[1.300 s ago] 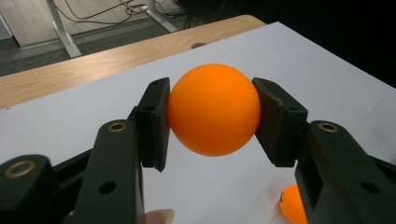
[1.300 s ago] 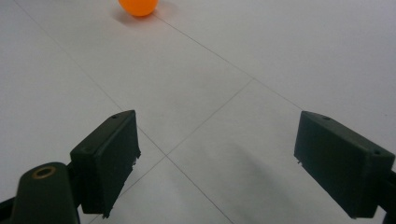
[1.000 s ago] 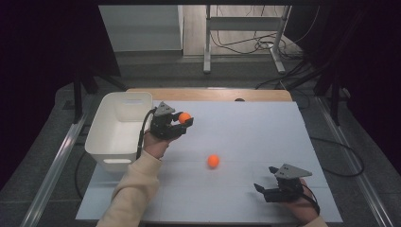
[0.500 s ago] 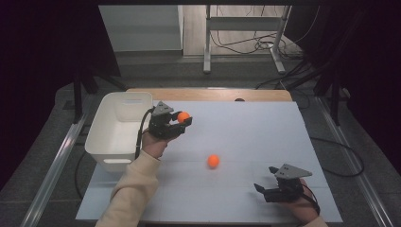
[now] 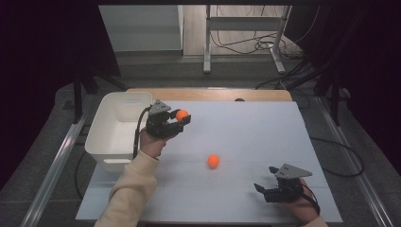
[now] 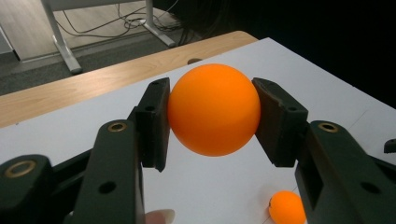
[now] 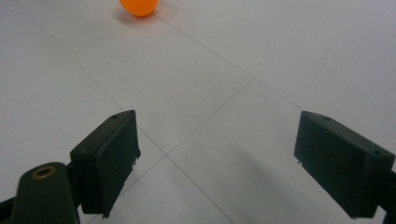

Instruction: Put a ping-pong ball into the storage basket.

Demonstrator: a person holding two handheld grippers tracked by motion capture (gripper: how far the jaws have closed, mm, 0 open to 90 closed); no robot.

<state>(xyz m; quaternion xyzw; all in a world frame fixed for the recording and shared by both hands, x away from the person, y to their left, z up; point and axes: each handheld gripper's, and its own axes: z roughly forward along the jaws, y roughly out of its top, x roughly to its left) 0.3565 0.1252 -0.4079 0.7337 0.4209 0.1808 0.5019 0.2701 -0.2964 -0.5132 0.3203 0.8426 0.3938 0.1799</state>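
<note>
My left gripper (image 5: 181, 121) is shut on an orange ball (image 5: 181, 115), held just above the white table beside the right wall of a white bin (image 5: 116, 125). In the left gripper view the ball (image 6: 213, 109) sits squeezed between the two black pads (image 6: 155, 122). A second orange ball (image 5: 213, 161) lies loose on the table's middle, also low in the left gripper view (image 6: 286, 207). My right gripper (image 5: 261, 188) rests near the front right edge, open, nothing between its jaws. In the right gripper view (image 7: 217, 154) that loose ball (image 7: 138, 6) lies ahead at the top edge.
The white tabletop (image 5: 255, 127) has a wooden strip (image 5: 208, 94) along its far edge. Beyond it stand a table leg frame (image 5: 246, 42) and cables on the floor. Metal rails (image 5: 52, 170) run along both sides of the table.
The left gripper with its ball has drifted slightly left, toward the bin. The right gripper and the loose ball have stayed put.
</note>
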